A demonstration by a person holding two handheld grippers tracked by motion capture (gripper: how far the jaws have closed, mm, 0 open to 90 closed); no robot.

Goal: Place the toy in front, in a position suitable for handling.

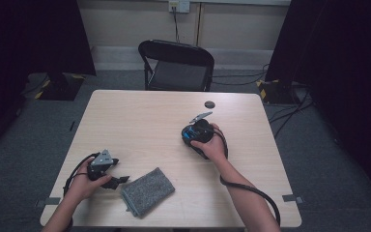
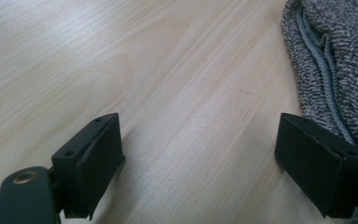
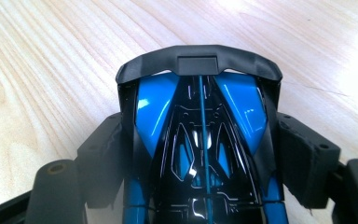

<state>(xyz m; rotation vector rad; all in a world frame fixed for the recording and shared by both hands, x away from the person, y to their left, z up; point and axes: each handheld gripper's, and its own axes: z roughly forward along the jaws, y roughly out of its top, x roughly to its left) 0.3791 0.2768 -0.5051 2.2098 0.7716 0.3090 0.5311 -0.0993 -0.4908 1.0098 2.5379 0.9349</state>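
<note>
Toy car (image 3: 200,154), blue and black, sat clenched between my right tongs (image 3: 200,158), low over the pale surface (image 1: 140,121) toward its far right. My left tongs (image 2: 200,163) gaped, released, just beside the grey cloth (image 2: 340,60). Gloss was my worry: pads gripping slick, tapered bodywork could let the car squirt forward and drop.

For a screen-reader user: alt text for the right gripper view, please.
A glossy blue and black toy car sits clamped between the right gripper's two black jaws, its black rear wing farthest from the camera, above a light wooden table.
</note>
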